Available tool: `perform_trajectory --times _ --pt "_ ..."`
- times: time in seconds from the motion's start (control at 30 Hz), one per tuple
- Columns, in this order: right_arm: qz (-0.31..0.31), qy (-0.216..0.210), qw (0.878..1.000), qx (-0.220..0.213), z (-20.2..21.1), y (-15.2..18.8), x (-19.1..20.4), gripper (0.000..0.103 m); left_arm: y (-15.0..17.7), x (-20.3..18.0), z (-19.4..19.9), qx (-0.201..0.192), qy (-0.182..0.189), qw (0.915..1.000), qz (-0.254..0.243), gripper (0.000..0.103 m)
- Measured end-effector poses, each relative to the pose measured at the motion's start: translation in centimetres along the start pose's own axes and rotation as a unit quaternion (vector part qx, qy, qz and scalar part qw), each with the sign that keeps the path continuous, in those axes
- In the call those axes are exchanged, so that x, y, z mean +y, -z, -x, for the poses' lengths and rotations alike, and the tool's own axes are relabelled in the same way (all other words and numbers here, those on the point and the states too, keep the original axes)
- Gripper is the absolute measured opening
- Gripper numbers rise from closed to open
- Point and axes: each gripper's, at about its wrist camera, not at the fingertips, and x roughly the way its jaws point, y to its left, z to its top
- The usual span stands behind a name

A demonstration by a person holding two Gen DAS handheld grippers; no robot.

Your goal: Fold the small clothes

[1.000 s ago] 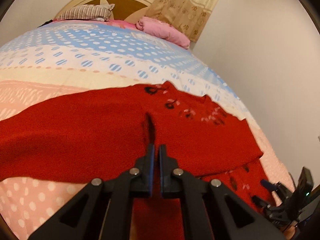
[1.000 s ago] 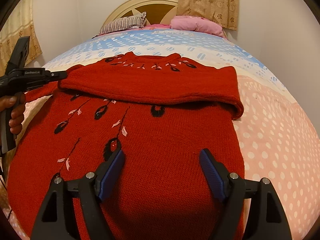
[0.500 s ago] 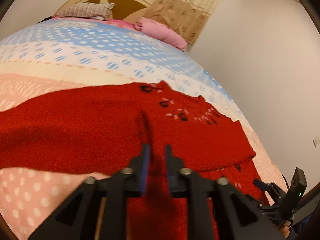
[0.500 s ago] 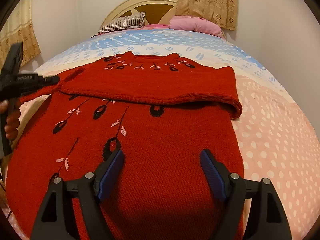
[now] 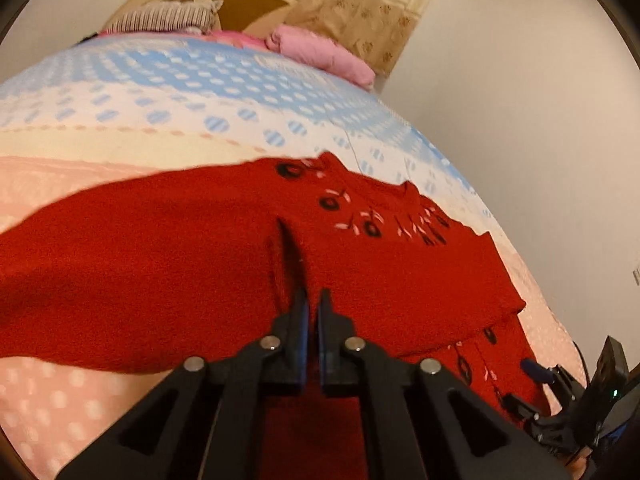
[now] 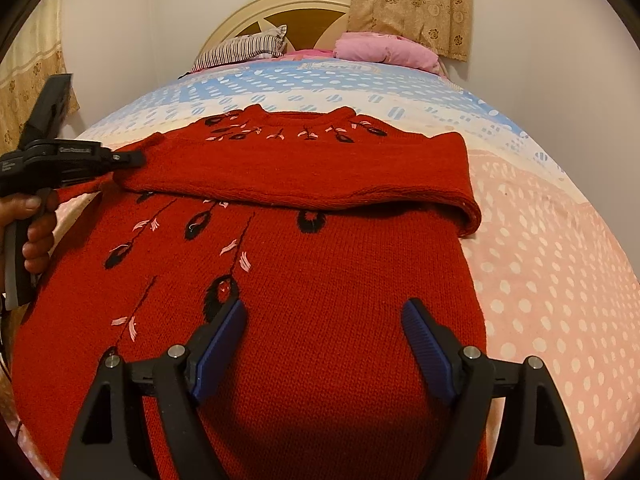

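Since a second ago my left tongs [image 5: 313,300] have parted a little and then pinched shut again, now gripping a raised ridge of the red sweater [image 6: 304,264] at its left shoulder, probably to carry that side over for the next fold. My right tongs [image 6: 324,316] hang wide and empty over the sweater's lower body, which lies flat on the bed [image 6: 552,240] ahead of them, one sleeve already folded across the chest.

Warm, fairly dim indoor light colours both views yellowish. The left wrist view is soft with motion blur, while the right wrist view is sharp, with a dark shadow on the red sweater [image 6: 320,360] near the lens. Fisheye distortion bulges the bed [image 6: 560,280], and black vignetting rounds the corners.
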Motion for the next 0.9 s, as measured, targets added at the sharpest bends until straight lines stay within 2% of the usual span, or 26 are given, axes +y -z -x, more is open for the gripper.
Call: perform_trajectory --times 0.23,0.47,0.63,0.7,0.8,0.9 --pt "0.002 0.003 1.0 0.001 0.0 0.0 0.0 0.082 1.6 1.2 0.8 0.003 0.003 0.9999 0.011 0.003" --pt "0.003 0.007 1.0 0.002 0.0 0.0 0.0 0.082 1.3 2.4 2.0 -0.025 0.004 0.9991 0.035 0.003" --pt "0.003 0.008 1.0 -0.001 0.1 0.0 0.0 0.082 1.5 2.4 1.6 -0.017 0.002 0.9994 0.031 0.003" --pt "-0.002 -0.004 1.0 0.001 0.4 -0.2 -0.1 0.082 1.7 2.4 1.3 -0.011 -0.003 0.9995 0.031 0.003" --pt "-0.013 -0.022 1.0 -0.016 1.6 -1.1 -0.5 0.082 1.7 2.5 1.3 -0.012 -0.004 0.9995 0.03 0.005" --pt "-0.011 -0.018 0.999 -0.045 2.8 -3.7 -1.0 0.082 1.8 2.7 1.1 -0.008 -0.013 0.9993 0.035 0.011"
